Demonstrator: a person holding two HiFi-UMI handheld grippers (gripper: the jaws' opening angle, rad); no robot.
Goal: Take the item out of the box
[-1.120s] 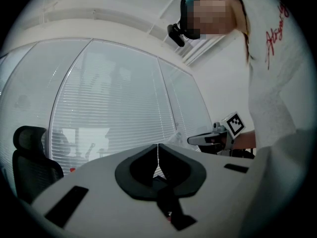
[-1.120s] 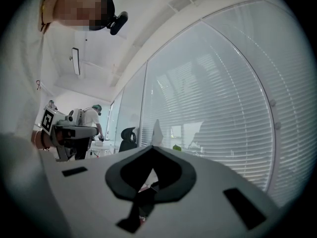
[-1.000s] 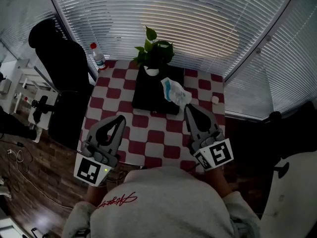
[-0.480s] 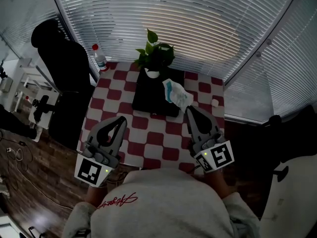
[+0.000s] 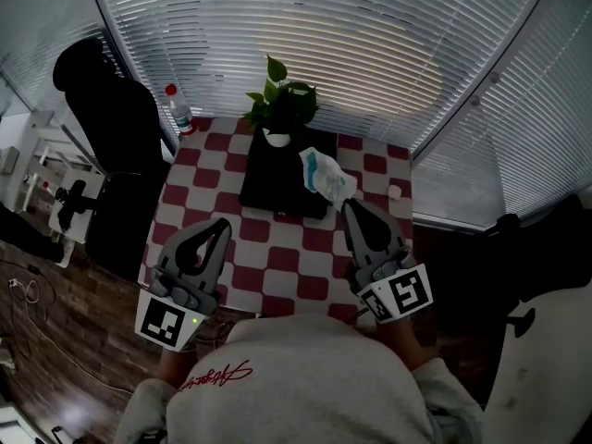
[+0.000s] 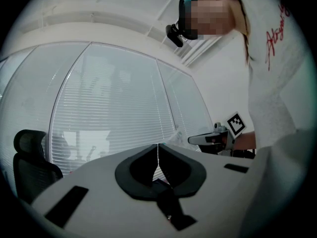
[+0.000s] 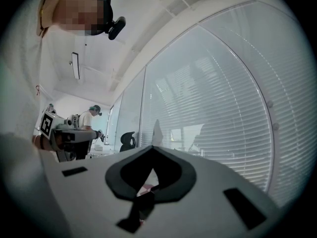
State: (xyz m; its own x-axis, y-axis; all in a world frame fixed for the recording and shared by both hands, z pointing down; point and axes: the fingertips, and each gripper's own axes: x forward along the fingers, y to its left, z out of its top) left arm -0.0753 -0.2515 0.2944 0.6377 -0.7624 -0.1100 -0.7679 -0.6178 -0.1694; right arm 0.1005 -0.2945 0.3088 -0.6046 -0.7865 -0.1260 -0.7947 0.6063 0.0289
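A black box (image 5: 274,181) lies on the red-and-white checked table (image 5: 277,262), in front of a potted plant (image 5: 279,109). A crumpled white packet with teal print (image 5: 324,172) hangs over the box's right edge. My right gripper (image 5: 351,207) is shut on its near end. In the right gripper view the jaws meet at their tips (image 7: 151,148) and the packet (image 7: 157,131) rises pale just beyond them. My left gripper (image 5: 222,223) hovers over the table's near left, shut and empty, its jaws touching (image 6: 158,150).
A clear bottle with a red cap (image 5: 178,109) stands at the table's far left corner. A small white object (image 5: 395,192) lies near the right edge. A black office chair (image 5: 116,155) stands to the left. Window blinds (image 5: 370,44) close off the far side.
The right gripper still holds the packet in much the same place. The left gripper has kept still.
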